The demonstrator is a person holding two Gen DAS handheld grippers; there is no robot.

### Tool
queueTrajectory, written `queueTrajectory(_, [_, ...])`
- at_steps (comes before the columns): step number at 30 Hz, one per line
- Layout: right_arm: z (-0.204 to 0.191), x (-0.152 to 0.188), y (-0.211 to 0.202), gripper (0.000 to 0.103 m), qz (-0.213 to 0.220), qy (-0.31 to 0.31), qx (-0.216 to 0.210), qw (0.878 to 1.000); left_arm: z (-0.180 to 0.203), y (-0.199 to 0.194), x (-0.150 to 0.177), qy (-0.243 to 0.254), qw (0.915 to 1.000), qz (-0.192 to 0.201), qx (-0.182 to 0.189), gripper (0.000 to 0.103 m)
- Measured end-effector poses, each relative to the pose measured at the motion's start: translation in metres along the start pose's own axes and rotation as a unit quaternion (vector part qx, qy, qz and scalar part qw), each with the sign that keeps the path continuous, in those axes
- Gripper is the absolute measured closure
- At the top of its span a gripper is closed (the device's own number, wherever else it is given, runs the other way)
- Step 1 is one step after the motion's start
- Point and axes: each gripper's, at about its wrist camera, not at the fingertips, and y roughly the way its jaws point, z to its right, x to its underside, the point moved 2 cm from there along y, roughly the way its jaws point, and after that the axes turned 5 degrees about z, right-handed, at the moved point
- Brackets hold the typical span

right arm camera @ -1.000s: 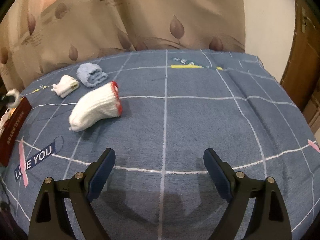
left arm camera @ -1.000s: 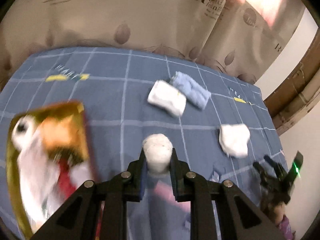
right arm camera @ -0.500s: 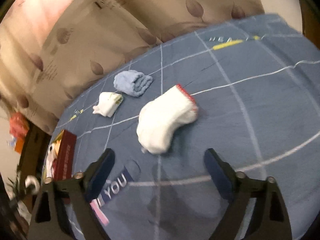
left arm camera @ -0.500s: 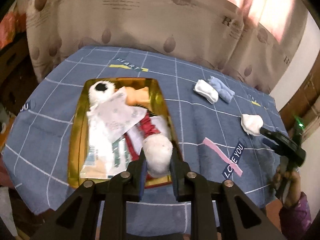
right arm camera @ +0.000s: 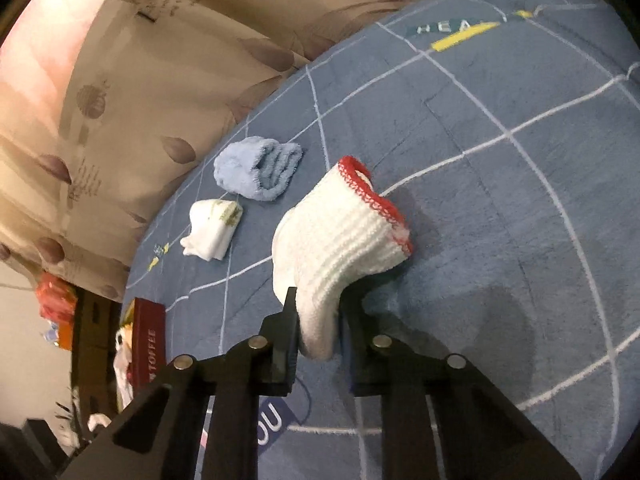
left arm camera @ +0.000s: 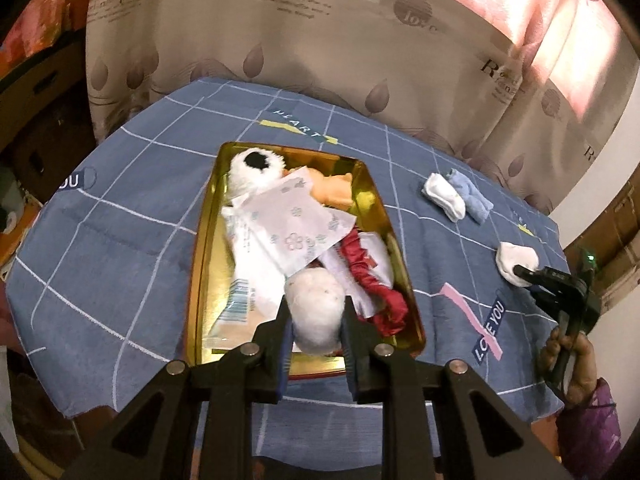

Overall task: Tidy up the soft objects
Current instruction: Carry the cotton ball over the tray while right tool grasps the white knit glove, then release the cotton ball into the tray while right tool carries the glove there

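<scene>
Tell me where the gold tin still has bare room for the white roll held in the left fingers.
The gold tin shows bare floor only along its left wall, beside the paper packets. Far end holds a fluffy white toy, right side a red cloth: crowded. The white roll hangs over the near end.

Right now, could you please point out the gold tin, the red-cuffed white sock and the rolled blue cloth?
gold tin (left arm camera: 204,248): left wrist view, bare left wall.
red-cuffed white sock (right arm camera: 340,240): right wrist view, ribbed middle.
rolled blue cloth (right arm camera: 256,174): right wrist view, roll's centre.
</scene>
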Motion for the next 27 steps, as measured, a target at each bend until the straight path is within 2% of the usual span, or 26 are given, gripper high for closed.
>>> queueTrajectory(4, [-0.015, 0.008, -0.025, 0.087, 0.021, -0.033, -0.013, 0.999, -0.007, 0.000, 0.002, -0.008, 1.0000, -0.001, 0.001, 0.081])
queueTrajectory(13, [-0.064, 0.041, -0.083, 0.087, 0.032, -0.067, -0.085, 0.994, -0.008, 0.006, 0.000, 0.010, 0.9999, 0.001, -0.009, 0.080])
queueTrajectory(19, [-0.103, 0.055, -0.091, 0.087, 0.016, -0.093, -0.123, 0.988, -0.009, 0.022, -0.003, 0.039, 0.9983, 0.004, -0.042, 0.079])
queueTrajectory(27, [-0.162, 0.075, -0.073, 0.087, -0.015, -0.143, -0.157, 0.977, -0.021, 0.035, -0.002, 0.055, 0.9954, 0.006, -0.078, 0.077])
